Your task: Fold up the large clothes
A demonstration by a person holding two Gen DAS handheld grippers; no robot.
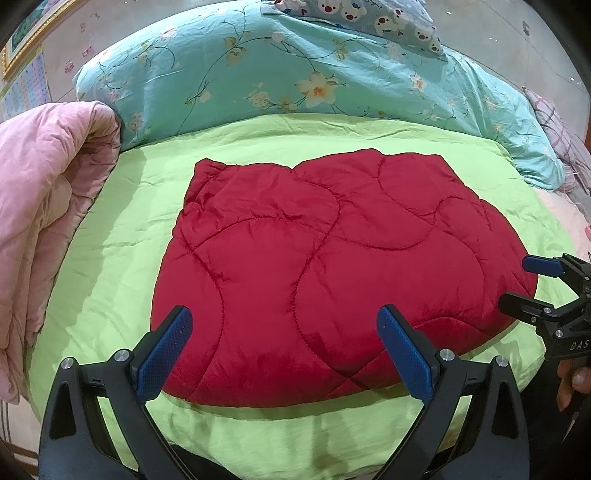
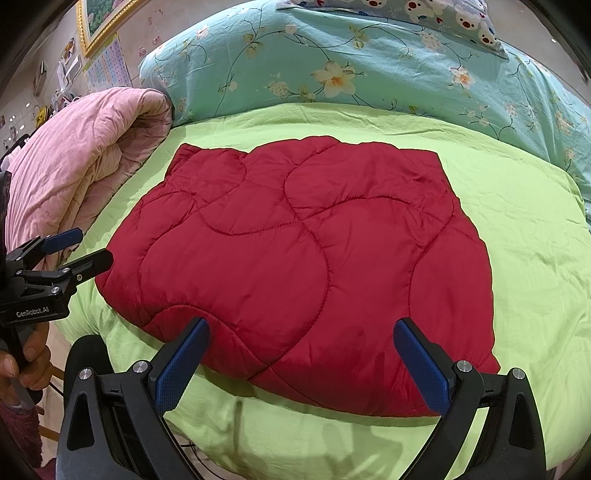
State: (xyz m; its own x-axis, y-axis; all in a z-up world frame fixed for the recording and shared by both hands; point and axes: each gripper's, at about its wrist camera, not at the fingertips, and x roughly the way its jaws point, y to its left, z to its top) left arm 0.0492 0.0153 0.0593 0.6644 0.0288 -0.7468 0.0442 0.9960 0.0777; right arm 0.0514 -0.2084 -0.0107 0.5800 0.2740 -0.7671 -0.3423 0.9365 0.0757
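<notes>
Two grippers hang above the near edge of a bed, both with fingers spread wide and nothing between them. The left gripper (image 1: 284, 354) points at the near-left part of a red quilted garment (image 1: 314, 266), and the right gripper (image 2: 301, 363) points at its near-right part. The garment lies folded into a rough rectangle in the middle of a lime green sheet (image 1: 110, 258), with its near edge rounded and puffy and its far edge straighter. Bare sheet shows on all four sides of it, a wide strip on the right and a narrower one at the near edge. A pink comforter (image 1: 48, 206) is heaped along the left edge of the bed, apart from the garment. A teal floral duvet (image 1: 258, 74) is banked along the far edge, with a bear-print pillow (image 1: 369, 18) on top. A hand (image 2: 22, 365) grips the left tool's handle; whether either gripper touches the cloth is hard to say.
</notes>
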